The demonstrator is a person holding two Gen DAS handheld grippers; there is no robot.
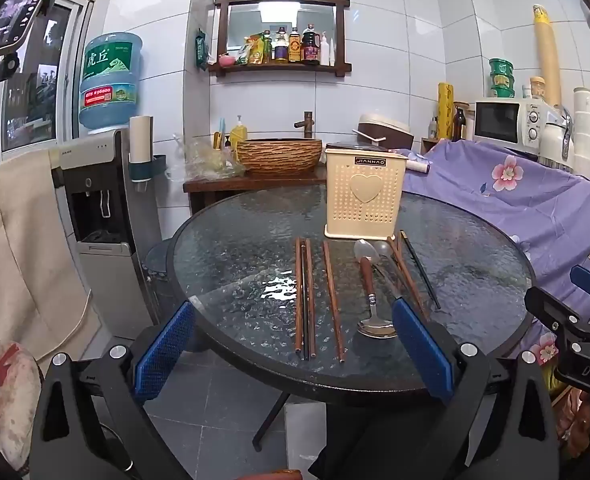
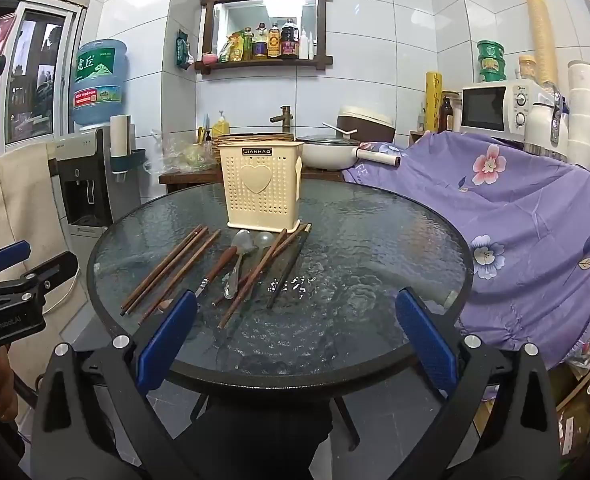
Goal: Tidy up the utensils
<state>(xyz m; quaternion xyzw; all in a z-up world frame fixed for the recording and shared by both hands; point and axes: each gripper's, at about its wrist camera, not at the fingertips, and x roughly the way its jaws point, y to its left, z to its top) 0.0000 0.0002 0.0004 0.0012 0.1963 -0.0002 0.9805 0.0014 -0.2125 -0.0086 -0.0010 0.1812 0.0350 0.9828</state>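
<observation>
We are holding the left gripper (image 1: 293,350) and right gripper (image 2: 295,338) wide open, empty, low in frame, facing chopsticks (image 1: 304,300) awaiting the holder (image 1: 365,194).

Table: you face a round glass table (image 1: 235,236) with a dark rim.
Far side: cream holder (image 1: 365,198), upright.
Middle: brown chopsticks (image 1: 305,300), a black chopstick (image 1: 421,270) and spoons (image 1: 369,292) lie flat before the holder.
</observation>
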